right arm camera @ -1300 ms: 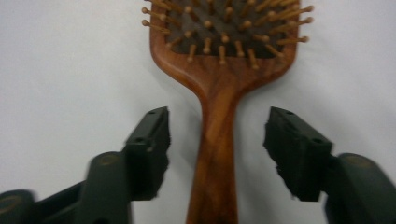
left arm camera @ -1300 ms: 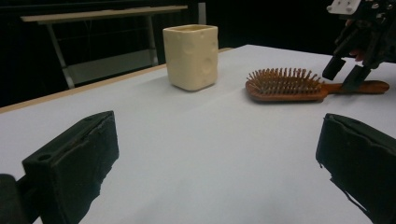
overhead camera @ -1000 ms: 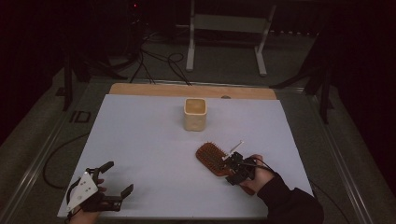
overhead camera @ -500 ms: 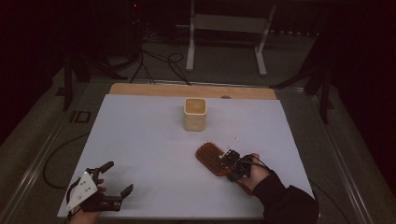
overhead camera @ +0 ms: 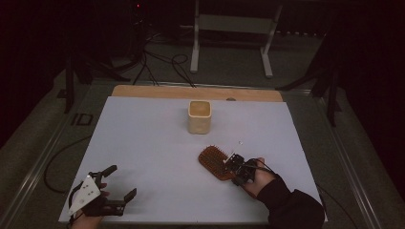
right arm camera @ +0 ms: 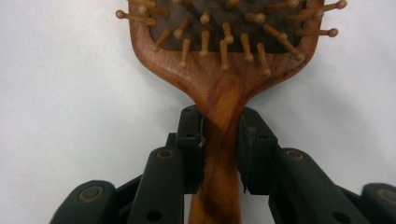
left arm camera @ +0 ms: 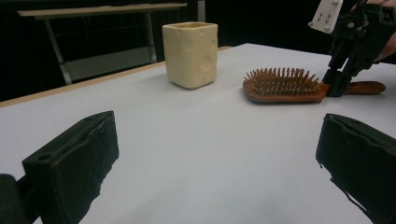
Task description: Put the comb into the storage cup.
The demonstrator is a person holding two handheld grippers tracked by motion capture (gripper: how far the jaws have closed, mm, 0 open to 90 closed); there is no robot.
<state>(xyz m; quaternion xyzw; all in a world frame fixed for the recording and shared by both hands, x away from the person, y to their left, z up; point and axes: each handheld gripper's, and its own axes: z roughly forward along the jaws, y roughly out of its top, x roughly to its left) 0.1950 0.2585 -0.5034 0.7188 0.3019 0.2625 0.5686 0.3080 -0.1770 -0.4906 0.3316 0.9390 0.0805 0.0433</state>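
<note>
Finding: the right gripper (right arm camera: 219, 140) has just been closing its jaws, and the neck of the wooden hairbrush (right arm camera: 224, 70) now sits between them. In the right gripper view both pads lie against the sides of the handle just below the brush head, so the gripper is pinching the hairbrush. 1 second earlier, in the high view, the jaws stood visibly wider around the same handle; the hand itself has not shifted.

Location: the hairbrush (overhead camera: 216, 162) lies flat on the white desk (overhead camera: 143, 138), bristles up, in front of the cream cup (overhead camera: 199, 116) and well apart from it.

The left gripper (overhead camera: 112, 183) rests at the near left corner, jaws spread, nothing between them.

Assessment: the grasp appears secured; the hairbrush is not yet lifted. A lift towards the cup looks the likely next step.
</note>
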